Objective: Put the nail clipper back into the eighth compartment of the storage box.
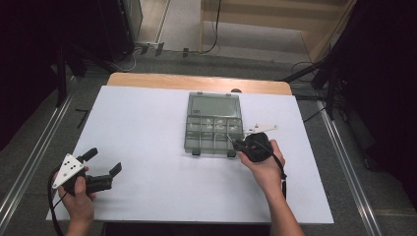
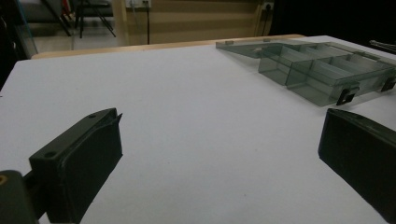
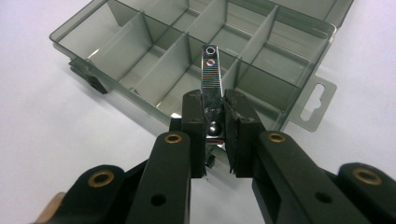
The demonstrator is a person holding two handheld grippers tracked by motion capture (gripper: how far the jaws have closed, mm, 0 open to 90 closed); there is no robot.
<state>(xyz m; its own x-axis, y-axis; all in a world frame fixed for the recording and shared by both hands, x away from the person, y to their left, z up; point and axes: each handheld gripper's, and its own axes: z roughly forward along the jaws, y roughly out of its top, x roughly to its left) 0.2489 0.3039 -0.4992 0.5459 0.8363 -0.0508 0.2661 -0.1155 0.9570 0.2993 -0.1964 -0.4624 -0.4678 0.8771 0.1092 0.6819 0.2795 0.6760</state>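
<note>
Clamped between the pads of the right gripper [image 3: 215, 135], a metal clip [image 3: 211, 77] is held upright over the front edge of the open box [image 1: 214, 124], near the table's [image 1: 147, 147] middle. By the front left corner, the left gripper [image 1: 104, 162] is held wide, with nothing between its jaws.

No text, label, brand, number or sign can be read in any of the views.
</note>
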